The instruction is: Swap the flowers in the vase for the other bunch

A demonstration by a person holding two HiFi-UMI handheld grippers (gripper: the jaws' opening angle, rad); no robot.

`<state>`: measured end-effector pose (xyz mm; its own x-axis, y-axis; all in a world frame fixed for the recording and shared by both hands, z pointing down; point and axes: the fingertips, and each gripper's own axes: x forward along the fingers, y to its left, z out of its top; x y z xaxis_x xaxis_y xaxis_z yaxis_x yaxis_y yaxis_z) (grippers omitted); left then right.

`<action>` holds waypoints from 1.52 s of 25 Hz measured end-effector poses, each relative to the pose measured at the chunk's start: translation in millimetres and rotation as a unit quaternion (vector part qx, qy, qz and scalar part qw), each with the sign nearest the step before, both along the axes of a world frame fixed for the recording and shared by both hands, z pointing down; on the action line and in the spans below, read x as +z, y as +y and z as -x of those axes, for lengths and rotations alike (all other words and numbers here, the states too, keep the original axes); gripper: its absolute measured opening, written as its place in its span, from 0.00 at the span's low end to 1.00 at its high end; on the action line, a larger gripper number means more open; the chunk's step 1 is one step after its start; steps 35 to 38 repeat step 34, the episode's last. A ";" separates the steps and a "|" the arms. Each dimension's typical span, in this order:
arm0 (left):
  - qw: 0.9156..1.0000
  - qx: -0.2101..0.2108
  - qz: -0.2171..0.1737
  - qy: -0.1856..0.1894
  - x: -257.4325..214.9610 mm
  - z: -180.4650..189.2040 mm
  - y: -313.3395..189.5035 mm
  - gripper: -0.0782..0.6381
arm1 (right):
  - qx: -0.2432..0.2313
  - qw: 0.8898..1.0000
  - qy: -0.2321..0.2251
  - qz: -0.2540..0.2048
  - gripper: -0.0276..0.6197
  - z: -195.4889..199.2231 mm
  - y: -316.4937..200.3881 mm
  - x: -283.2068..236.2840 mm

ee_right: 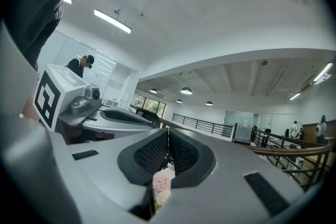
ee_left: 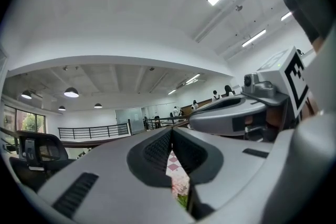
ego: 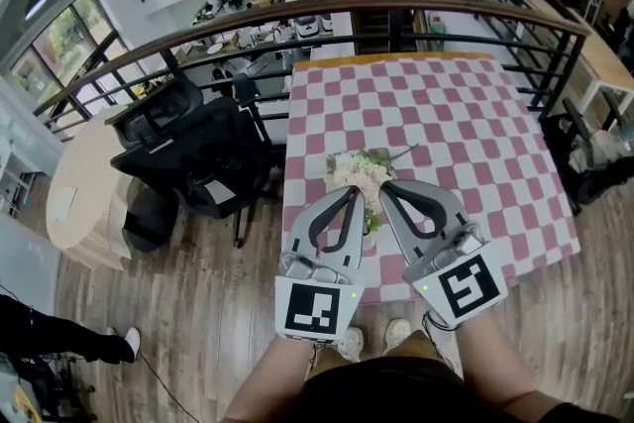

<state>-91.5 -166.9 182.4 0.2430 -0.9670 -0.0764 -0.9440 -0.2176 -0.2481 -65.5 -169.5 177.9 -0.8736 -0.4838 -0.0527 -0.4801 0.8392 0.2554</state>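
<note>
The counter [ego: 446, 114] wears a cloth checked in dusty red and white. At its near edge, the flowers [ego: 359, 171] are pale pink and cream with green leaves. Over that edge, the left gripper [ego: 354, 194] and right gripper [ego: 385, 188] are light grey with black ribbed pads [ee_left: 157, 150]. Their marker cubes [ego: 317, 307] are white with black squares. Left of the counter, the office chair [ego: 188, 149] is black and the floor [ego: 198, 312] is brown wood planking. Beyond the counter, the railing [ego: 396, 1] has a brown top and black bars.
</note>
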 end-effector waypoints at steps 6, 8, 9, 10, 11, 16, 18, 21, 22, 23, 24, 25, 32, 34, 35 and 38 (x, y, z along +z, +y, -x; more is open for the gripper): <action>1.000 0.000 -0.005 0.001 -3.8 -2.1 6.5 0.12 | 0.005 1.000 -0.025 0.004 0.09 -7.9 3.9 -7.2; 1.000 -0.001 -0.005 -0.001 -4.4 -1.5 7.5 0.12 | 0.005 1.000 -0.030 0.008 0.09 -8.7 4.3 -7.7; 1.000 -0.002 -0.006 -0.002 -4.8 -0.8 8.0 0.12 | 0.004 0.999 -0.032 0.009 0.09 -8.4 4.9 -8.3; 1.000 -0.003 -0.006 -0.003 -5.1 0.0 8.5 0.12 | 0.002 0.999 -0.033 0.008 0.09 -7.7 5.9 -8.8; 1.000 -0.003 -0.006 -0.003 -5.0 0.9 9.2 0.12 | 0.001 0.999 -0.032 0.006 0.09 -6.4 7.2 -8.9; 1.000 -0.005 -0.005 -0.003 -4.2 4.3 11.8 0.12 | -0.004 1.000 -0.025 -0.002 0.09 0.6 12.8 -7.6; 1.000 -0.004 -0.003 -0.006 -4.2 4.8 11.8 0.12 | -0.003 1.000 -0.021 -0.005 0.09 2.0 13.2 -7.0; 1.000 -0.006 -0.001 -0.003 -4.0 5.7 12.2 0.12 | -0.001 1.000 -0.016 -0.009 0.09 1.7 13.3 -5.8; 1.000 -0.007 -0.002 -0.002 -4.0 6.0 12.0 0.12 | 0.000 1.000 -0.015 -0.009 0.09 1.4 13.1 -5.4; 1.000 -0.008 -0.002 -0.001 -4.3 6.3 11.6 0.12 | 0.000 1.000 -0.013 -0.009 0.09 1.2 12.8 -4.9; 1.000 -0.009 -0.003 0.000 -4.6 6.5 11.2 0.12 | 0.001 1.000 -0.013 -0.009 0.09 1.0 12.5 -4.5; 1.000 -0.009 -0.004 0.000 -4.6 6.7 10.9 0.12 | 0.001 1.000 -0.014 -0.009 0.09 1.0 12.3 -4.4; 1.000 -0.005 0.002 -0.013 -2.7 3.3 6.2 0.12 | 0.000 1.000 -0.011 -0.009 0.09 3.6 10.2 -3.5; 1.000 -0.004 -0.004 -0.022 -4.9 2.1 5.0 0.12 | -0.003 1.000 -0.011 -0.015 0.09 6.5 11.1 -4.5; 1.000 -0.004 -0.004 -0.022 -4.9 2.1 5.0 0.12 | -0.003 1.000 -0.011 -0.015 0.09 6.5 11.1 -4.5; 1.000 -0.004 -0.004 -0.022 -4.9 2.1 5.0 0.12 | -0.003 1.000 -0.011 -0.015 0.09 6.5 11.1 -4.5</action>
